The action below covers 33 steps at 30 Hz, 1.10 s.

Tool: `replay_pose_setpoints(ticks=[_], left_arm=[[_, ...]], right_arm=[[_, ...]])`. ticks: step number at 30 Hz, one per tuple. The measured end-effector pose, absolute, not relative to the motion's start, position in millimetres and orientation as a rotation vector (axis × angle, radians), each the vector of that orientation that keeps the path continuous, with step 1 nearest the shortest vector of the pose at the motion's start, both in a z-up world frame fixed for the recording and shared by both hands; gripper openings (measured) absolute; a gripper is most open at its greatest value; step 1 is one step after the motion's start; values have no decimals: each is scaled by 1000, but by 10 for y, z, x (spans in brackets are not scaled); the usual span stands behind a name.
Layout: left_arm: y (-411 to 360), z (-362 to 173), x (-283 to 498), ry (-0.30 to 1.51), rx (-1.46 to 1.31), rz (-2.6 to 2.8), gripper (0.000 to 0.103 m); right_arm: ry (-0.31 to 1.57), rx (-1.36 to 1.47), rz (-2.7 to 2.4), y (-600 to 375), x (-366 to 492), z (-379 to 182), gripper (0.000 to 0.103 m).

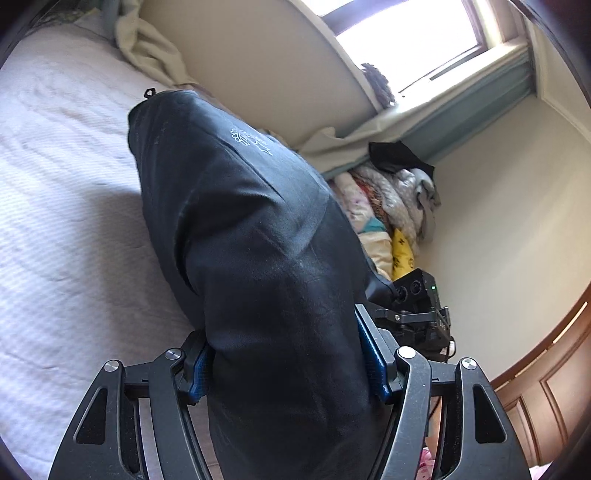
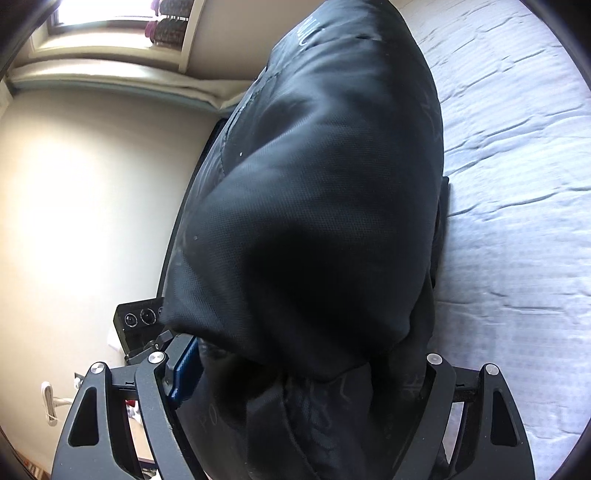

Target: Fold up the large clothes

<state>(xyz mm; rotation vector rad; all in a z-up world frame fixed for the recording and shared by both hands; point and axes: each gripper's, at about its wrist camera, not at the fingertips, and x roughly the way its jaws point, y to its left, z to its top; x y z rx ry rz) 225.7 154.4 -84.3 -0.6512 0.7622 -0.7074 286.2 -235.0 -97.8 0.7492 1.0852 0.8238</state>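
Observation:
A large black garment (image 1: 251, 229) with a small white printed logo hangs between my two grippers above a bed. My left gripper (image 1: 284, 354) is shut on the black garment, with the cloth bunched between its blue pads (image 1: 373, 358). In the right wrist view the same black garment (image 2: 314, 192) fills the middle and drapes over the fingers. My right gripper (image 2: 299, 369) is shut on it; one blue pad (image 2: 184, 365) shows at the left and the other is hidden under the cloth. The right gripper's camera body (image 1: 421, 306) shows just right of the garment in the left wrist view.
The bed, with a pale lilac textured cover (image 1: 62, 206), lies under the garment and also shows in the right wrist view (image 2: 517, 192). A pile of colourful blankets and clothes (image 1: 391, 206) sits by the wall under a window (image 1: 413, 33). A cream blanket (image 1: 147, 48) lies at the bed's far end.

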Motion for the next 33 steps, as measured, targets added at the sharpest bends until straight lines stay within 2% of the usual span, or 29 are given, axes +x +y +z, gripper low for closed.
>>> replay_pose_setpoints(ticks=[4, 8, 11, 17, 21, 25, 28, 30, 32, 33], left_arm=[[1718, -1054, 2249, 822, -661, -635, 72], [1834, -1232, 2208, 897, -653, -545, 82], [1871, -1153, 2140, 906, -596, -477, 87], [1739, -718, 1879, 830, -344, -311, 87], [1578, -438, 1600, 753, -219, -299, 87], [1409, -323, 1436, 752, -185, -320, 87], [1190, -349, 1365, 777, -116, -316, 87], [1068, -363, 1316, 789, -74, -304, 87], [1012, -378, 1219, 790, -44, -283, 87], [988, -373, 1154, 784, -32, -265, 87]], right_arm=[[1118, 697, 800, -2088, 2910, -1053, 82], [1150, 629, 758, -1916, 2904, -1165, 86], [1170, 601, 729, -1869, 2884, -1204, 94], [1189, 574, 639, -2010, 2803, -978, 95], [1111, 541, 570, -2242, 2620, -650, 95], [921, 431, 512, -2399, 2288, -135, 94], [802, 310, 506, -2229, 2073, 163, 71], [795, 239, 538, -1933, 1988, 248, 50], [827, 174, 542, -1722, 1880, 170, 43], [844, 153, 524, -1656, 1796, 104, 43]])
